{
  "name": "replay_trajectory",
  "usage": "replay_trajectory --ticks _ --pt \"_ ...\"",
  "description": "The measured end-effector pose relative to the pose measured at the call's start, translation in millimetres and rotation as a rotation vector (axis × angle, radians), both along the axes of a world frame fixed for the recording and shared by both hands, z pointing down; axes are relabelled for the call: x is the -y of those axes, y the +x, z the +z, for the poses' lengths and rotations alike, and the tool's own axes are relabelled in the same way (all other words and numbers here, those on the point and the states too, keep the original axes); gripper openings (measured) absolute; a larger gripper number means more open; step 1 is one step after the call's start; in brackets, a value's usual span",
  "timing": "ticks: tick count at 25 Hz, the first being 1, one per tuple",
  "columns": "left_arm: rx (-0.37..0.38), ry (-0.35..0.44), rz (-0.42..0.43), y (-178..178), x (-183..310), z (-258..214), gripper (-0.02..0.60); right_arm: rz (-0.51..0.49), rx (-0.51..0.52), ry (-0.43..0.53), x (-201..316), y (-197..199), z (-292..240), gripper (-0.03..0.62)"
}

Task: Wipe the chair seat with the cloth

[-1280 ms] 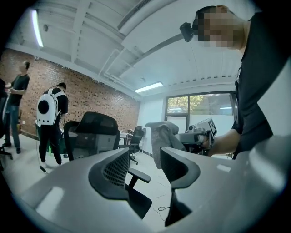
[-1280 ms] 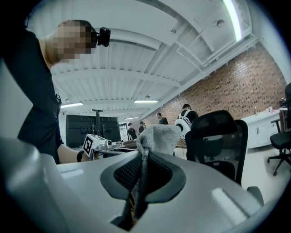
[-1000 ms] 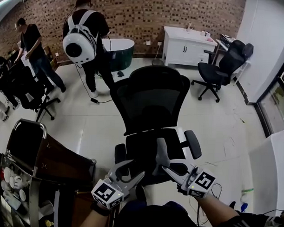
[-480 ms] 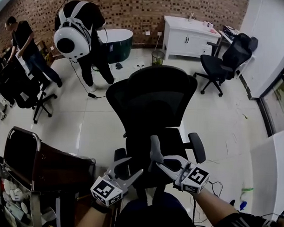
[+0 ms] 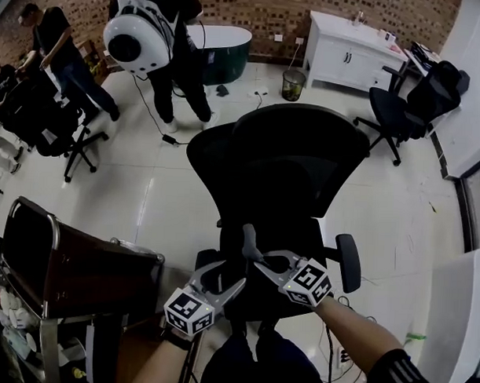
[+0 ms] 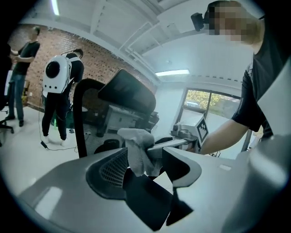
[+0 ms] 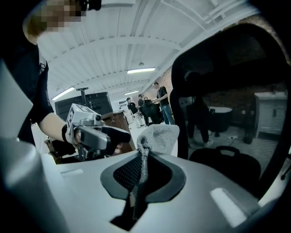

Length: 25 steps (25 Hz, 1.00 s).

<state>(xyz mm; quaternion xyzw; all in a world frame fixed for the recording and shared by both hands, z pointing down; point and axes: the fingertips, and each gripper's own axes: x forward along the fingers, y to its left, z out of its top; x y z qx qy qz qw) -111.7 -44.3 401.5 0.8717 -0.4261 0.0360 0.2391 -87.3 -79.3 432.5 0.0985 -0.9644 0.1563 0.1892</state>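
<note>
A black mesh office chair [image 5: 288, 161] stands in front of me, and its seat [image 5: 299, 242] lies under both grippers. My right gripper [image 5: 248, 246] is above the seat's front, shut on a small grey cloth [image 7: 159, 135] whose end sticks out past the jaw tips [image 7: 142, 157]. My left gripper [image 5: 231, 279] is just below and to the left of it, its jaws apart [image 6: 152, 164]. In the left gripper view the cloth [image 6: 136, 148] hangs right at the left jaw tips, held from the right by the right gripper [image 6: 182, 136]. I cannot tell whether the cloth touches the left jaws.
A brown cart with a metal rail [image 5: 72, 259] stands close on my left. The chair's armrest [image 5: 348, 263] sticks out on the right. Further off are people [image 5: 151, 34], other black chairs [image 5: 408, 106] [image 5: 53, 133], a white cabinet [image 5: 355, 45] and cables on the tiled floor.
The right gripper has moved left and forward over the seat, closer to the left gripper, still holding the cloth. The left gripper has barely moved. My view has shifted nearer the chair.
</note>
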Motion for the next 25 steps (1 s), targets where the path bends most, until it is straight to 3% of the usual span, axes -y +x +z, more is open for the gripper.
replay_trajectory --ticks 9,16,25 --pt "0.012 -0.086 -0.015 -12 27 85 0.29 -0.091 -0.263 -0.078 42 -50 171 0.021" --pt "-0.019 -0.125 0.017 5 51 129 0.296 -0.141 -0.432 -0.111 65 -68 288 0.021" --pt "0.03 -0.085 0.022 1 68 162 0.296 -0.21 -0.509 -0.037 88 -94 382 0.021"
